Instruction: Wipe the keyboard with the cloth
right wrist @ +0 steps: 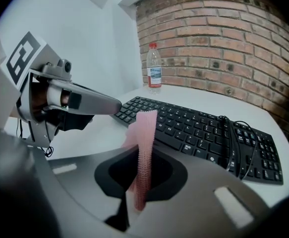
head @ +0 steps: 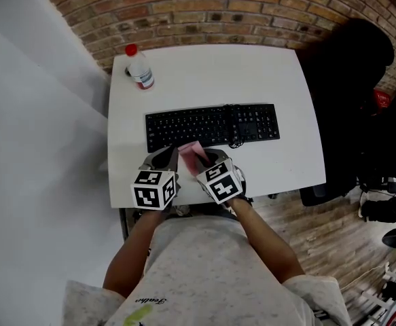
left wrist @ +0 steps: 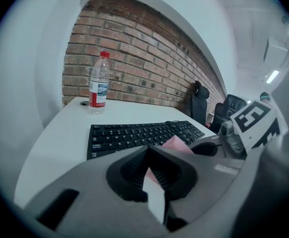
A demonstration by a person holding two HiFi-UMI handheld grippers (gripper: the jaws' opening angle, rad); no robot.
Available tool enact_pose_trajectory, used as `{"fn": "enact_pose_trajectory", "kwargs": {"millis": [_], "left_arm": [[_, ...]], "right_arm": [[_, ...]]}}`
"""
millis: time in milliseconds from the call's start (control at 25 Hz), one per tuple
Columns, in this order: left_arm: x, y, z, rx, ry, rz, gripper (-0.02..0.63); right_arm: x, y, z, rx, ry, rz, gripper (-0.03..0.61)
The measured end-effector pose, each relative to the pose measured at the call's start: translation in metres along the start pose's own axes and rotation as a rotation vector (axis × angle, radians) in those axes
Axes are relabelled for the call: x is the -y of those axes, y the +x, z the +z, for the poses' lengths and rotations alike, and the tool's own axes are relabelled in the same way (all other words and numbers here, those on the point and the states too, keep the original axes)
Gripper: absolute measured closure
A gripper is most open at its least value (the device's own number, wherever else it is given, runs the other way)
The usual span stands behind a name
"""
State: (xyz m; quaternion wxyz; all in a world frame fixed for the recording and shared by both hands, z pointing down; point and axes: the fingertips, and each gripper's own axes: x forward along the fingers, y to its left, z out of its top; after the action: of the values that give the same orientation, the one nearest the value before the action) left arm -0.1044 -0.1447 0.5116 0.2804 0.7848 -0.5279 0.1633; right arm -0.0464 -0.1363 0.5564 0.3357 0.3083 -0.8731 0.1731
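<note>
A black keyboard (head: pixel 211 125) lies across the middle of the white table (head: pixel 279 73). Just in front of its near edge, my right gripper (head: pixel 206 161) is shut on a pink cloth (head: pixel 192 155). In the right gripper view the cloth (right wrist: pixel 145 133) stands upright between the jaws of that gripper (right wrist: pixel 143 157), with the keyboard (right wrist: pixel 203 133) just beyond. My left gripper (head: pixel 165 157) hovers close beside it on the left, its jaws together and nothing between them. From the left gripper (left wrist: pixel 151 157) the cloth (left wrist: pixel 176 144) peeks up behind the jaws, before the keyboard (left wrist: pixel 139 133).
A clear water bottle with a red cap (head: pixel 140 70) stands at the table's far left corner, near the brick wall (head: pixel 204 9). A thin cable (right wrist: pixel 233 138) runs over the keyboard's right part. A black office chair (head: pixel 350 66) sits right of the table.
</note>
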Motion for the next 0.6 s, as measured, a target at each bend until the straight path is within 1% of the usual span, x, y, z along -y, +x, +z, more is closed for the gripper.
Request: {"fn": "enact_pose_trajectory", "kwargs": {"millis": [600], "left_arm": [[0.040, 0.023, 0.002, -0.012, 0.019, -0.037, 0.617]], "right_arm": [[0.036, -0.023, -0.018, -0.001, 0.041, -0.038, 0.552]]}}
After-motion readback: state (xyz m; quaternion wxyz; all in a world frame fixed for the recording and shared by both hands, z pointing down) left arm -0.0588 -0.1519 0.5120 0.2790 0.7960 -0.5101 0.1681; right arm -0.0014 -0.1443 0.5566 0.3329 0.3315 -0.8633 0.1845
